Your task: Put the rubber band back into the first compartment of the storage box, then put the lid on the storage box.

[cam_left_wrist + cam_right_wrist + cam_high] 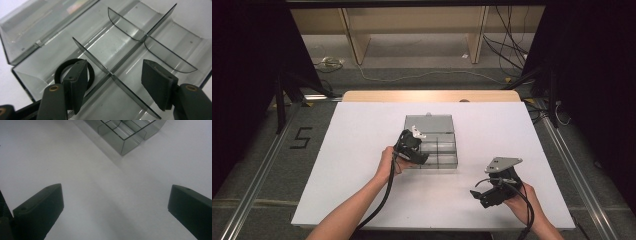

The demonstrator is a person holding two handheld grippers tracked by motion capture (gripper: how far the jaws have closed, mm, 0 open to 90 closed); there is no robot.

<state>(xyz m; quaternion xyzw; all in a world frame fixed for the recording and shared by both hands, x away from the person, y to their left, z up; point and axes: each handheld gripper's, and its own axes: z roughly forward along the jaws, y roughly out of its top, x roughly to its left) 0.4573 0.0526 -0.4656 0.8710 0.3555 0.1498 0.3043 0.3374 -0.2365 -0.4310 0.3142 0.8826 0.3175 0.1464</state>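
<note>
A clear grey plastic box (455, 150) with cross dividers (130, 50) stands mid-table, its lid (428, 122) folded open at the back. A black rubber ring (58, 73) lies flat in the box's corner compartment, partly behind one jaw. My left gripper (423, 158) (115, 66) hovers over the box's front left part, open, straddling a divider with nothing pressed between its pads. To the front right, my right gripper (479, 196) (116, 188) is open wide over the bare white surface, and a corner of the box (125, 137) lies ahead of it.
The white sheet (362, 150) covers the wooden table (432, 96), with room on every side of the box. Black cables trail from both grippers toward the front edge. Beyond the table are floor cables and shelf legs.
</note>
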